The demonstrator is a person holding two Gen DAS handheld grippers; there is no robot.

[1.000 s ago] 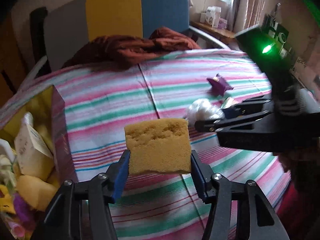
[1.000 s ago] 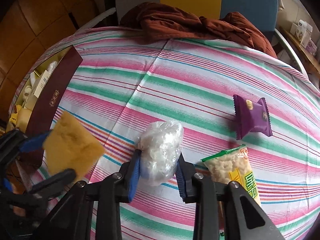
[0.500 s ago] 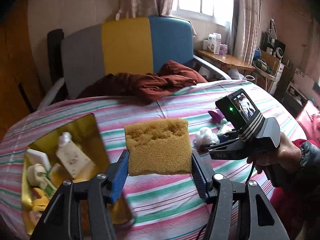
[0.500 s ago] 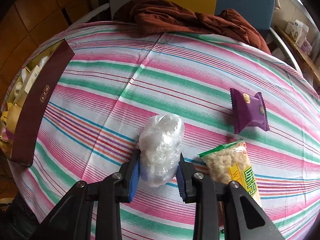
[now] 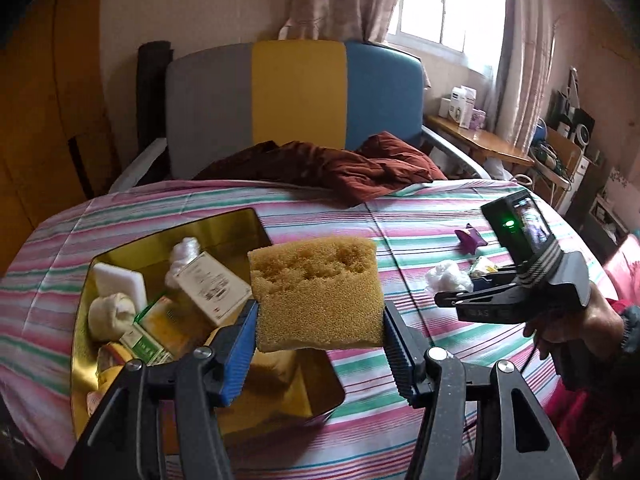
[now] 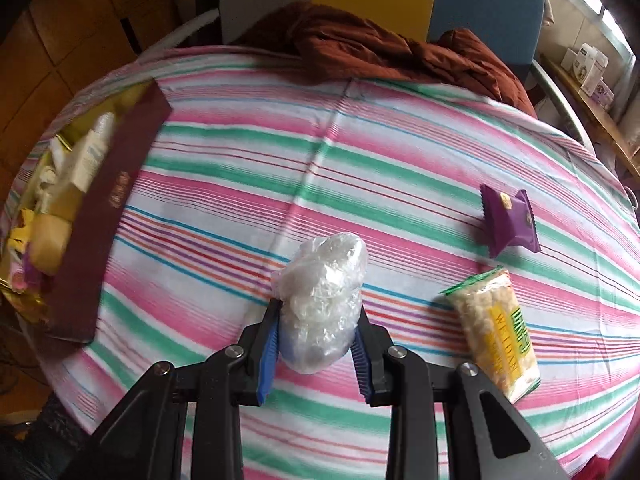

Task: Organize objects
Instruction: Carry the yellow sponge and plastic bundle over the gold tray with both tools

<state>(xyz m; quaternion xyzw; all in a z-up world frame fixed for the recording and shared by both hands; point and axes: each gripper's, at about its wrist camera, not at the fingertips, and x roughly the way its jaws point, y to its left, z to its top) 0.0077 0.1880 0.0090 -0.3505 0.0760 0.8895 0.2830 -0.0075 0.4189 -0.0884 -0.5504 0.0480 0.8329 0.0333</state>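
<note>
My left gripper (image 5: 318,344) is shut on a yellow sponge (image 5: 316,292), held in the air over the near right corner of the gold-lined box (image 5: 256,216). The box, dark red outside (image 6: 108,208), holds several packets, a bottle and a white block. In the right wrist view my right gripper (image 6: 316,344) is shut on a crumpled clear plastic bag (image 6: 324,296) just above the striped cloth. That gripper also shows in the left wrist view, on the right, with the plastic bag (image 5: 446,276) at its tips.
A purple snack packet (image 6: 508,220) and a yellow-green rice cracker pack (image 6: 496,324) lie on the striped tablecloth (image 6: 360,152) to the right. A dark red garment (image 5: 332,164) lies at the far edge before a grey, yellow and blue chair back. A person's hand (image 5: 572,324) holds the right gripper.
My left gripper has risen and swung left with the sponge, bringing the box's inside under it. The right gripper with the plastic bag has shifted a little across the cloth.
</note>
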